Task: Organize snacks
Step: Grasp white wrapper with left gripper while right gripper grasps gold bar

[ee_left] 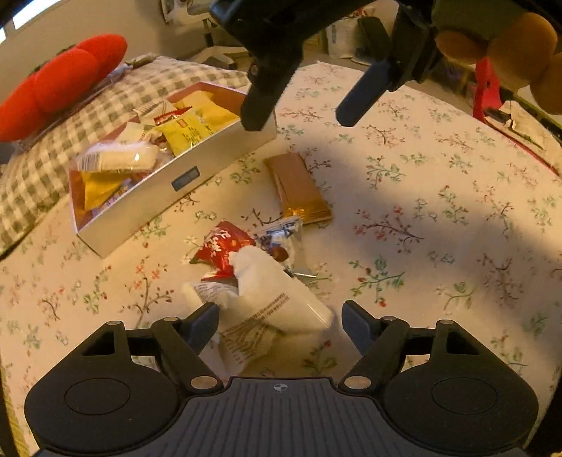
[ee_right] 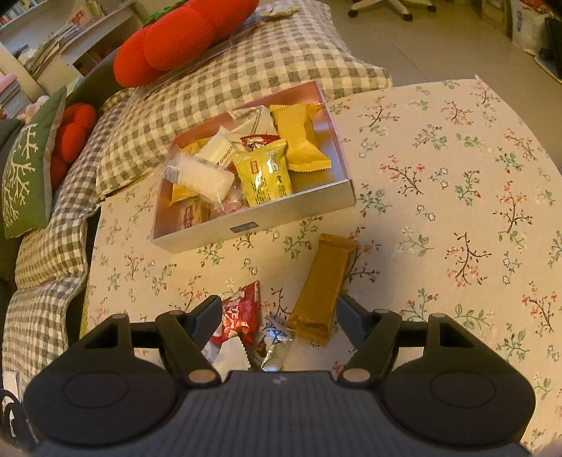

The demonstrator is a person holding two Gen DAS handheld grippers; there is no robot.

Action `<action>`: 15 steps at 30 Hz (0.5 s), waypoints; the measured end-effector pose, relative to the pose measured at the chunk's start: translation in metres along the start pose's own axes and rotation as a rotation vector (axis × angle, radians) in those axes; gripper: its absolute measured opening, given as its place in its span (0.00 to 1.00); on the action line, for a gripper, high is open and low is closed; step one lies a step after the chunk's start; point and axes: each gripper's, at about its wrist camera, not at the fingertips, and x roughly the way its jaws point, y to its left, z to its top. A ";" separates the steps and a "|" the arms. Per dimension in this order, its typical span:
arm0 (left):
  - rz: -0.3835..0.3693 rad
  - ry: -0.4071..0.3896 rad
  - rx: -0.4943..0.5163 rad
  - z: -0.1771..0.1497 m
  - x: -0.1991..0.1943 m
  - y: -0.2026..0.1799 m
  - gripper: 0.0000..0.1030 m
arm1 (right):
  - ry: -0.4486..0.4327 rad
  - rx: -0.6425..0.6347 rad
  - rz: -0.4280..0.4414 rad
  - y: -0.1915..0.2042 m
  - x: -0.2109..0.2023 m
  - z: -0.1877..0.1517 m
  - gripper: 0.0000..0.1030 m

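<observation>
A silver box on the floral tablecloth holds several yellow, white and red snack packs. Loose on the cloth lie a gold-brown bar, a red packet, a clear-and-blue wrapper and white packets. My left gripper is open, its fingers either side of the white packets. My right gripper is open above the gold bar and red packet; it also shows in the left wrist view, hovering by the box's near corner.
A green-checked quilt with red plush cushions lies behind the box. A green pillow sits at left. The floor and an office chair base lie beyond the table edge. A red object stands at right.
</observation>
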 end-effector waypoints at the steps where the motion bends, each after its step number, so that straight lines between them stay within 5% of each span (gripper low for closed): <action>1: 0.009 -0.014 0.005 0.000 -0.001 0.002 0.73 | 0.001 -0.001 -0.003 -0.001 0.000 0.000 0.66; 5: -0.008 -0.061 0.020 0.001 -0.009 0.008 0.73 | 0.006 0.023 -0.011 -0.006 0.003 0.002 0.66; 10: 0.006 -0.003 0.021 0.002 0.011 0.005 0.71 | 0.023 0.046 -0.006 -0.014 0.010 0.003 0.66; 11: -0.009 0.009 -0.016 0.004 0.014 0.010 0.59 | 0.029 0.056 -0.006 -0.016 0.013 0.003 0.66; 15: -0.037 0.004 -0.196 0.009 0.014 0.039 0.40 | 0.059 0.091 -0.026 -0.026 0.028 0.006 0.65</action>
